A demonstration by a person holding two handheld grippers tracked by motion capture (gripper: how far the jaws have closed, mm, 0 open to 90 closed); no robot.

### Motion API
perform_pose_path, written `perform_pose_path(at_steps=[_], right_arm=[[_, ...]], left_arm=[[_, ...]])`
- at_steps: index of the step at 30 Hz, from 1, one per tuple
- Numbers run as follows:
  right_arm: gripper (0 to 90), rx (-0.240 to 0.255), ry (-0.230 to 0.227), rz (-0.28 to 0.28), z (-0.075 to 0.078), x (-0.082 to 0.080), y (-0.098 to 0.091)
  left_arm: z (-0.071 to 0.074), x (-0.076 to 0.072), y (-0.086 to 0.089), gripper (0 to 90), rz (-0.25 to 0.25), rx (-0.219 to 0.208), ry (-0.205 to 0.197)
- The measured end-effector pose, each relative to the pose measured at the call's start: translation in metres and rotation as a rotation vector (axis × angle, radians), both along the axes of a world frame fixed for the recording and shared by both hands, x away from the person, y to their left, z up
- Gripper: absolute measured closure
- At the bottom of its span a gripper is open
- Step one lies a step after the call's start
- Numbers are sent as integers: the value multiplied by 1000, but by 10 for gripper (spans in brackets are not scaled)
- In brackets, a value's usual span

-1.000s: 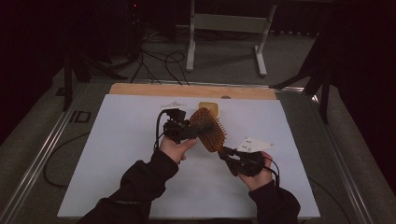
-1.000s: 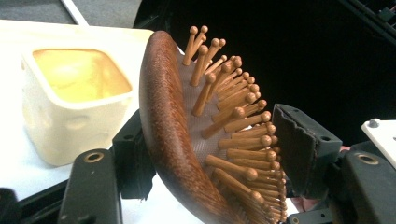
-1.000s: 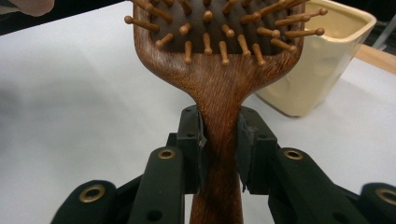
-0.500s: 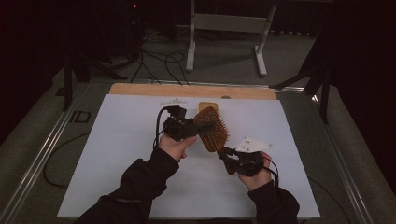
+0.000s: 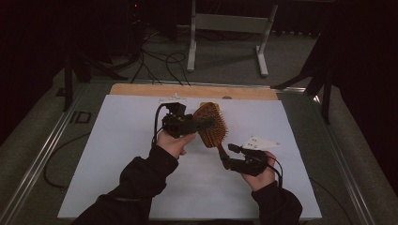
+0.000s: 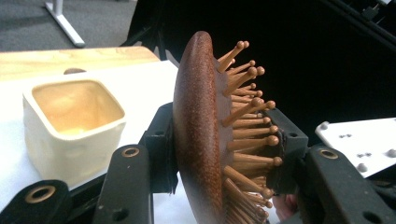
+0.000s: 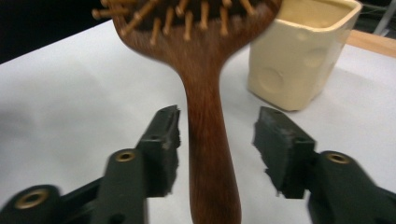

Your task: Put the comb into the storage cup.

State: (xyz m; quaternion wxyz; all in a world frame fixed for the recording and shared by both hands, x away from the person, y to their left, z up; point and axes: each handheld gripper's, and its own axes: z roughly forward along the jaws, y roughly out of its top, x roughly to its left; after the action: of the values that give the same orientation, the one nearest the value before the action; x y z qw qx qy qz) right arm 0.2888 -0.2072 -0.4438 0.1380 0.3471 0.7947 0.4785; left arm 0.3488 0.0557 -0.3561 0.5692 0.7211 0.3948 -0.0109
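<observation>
Now my left gripper [image 6: 219,158] pinches the hairbrush [image 6: 205,135] head beside the cream cup [image 6: 74,126]; my right gripper [image 7: 217,140] is spread around its handle, seemingly untouched. Bristles may slip, twisting it loose.

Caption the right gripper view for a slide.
Open right tool straddles the wooden hairbrush handle, cream cup behind.

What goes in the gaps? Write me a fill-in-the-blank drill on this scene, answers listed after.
1. The left tool is shut on the head of the brown wooden ____.
2. The right tool's jaws stand ____ on either side of the hairbrush's handle.
3. Behind the hairbrush stands a cream square ____.
4. The table is covered by a ____ sheet.

Answers: hairbrush; open; cup; white
</observation>
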Motion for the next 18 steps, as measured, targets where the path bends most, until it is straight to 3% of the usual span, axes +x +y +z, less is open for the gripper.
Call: perform_pose_path(at_steps=[6, 11, 18], right_arm=[[278, -6, -7, 15, -2, -2, 0], [138, -13, -40, -4, -3, -4, -1], [91, -17, -35, -10, -4, -5, -5]], left_arm=[[11, 1, 4, 540, 3, 10, -26], [23, 3, 8, 539, 3, 9, -48], [37, 9, 16, 538, 15, 4, -69]])
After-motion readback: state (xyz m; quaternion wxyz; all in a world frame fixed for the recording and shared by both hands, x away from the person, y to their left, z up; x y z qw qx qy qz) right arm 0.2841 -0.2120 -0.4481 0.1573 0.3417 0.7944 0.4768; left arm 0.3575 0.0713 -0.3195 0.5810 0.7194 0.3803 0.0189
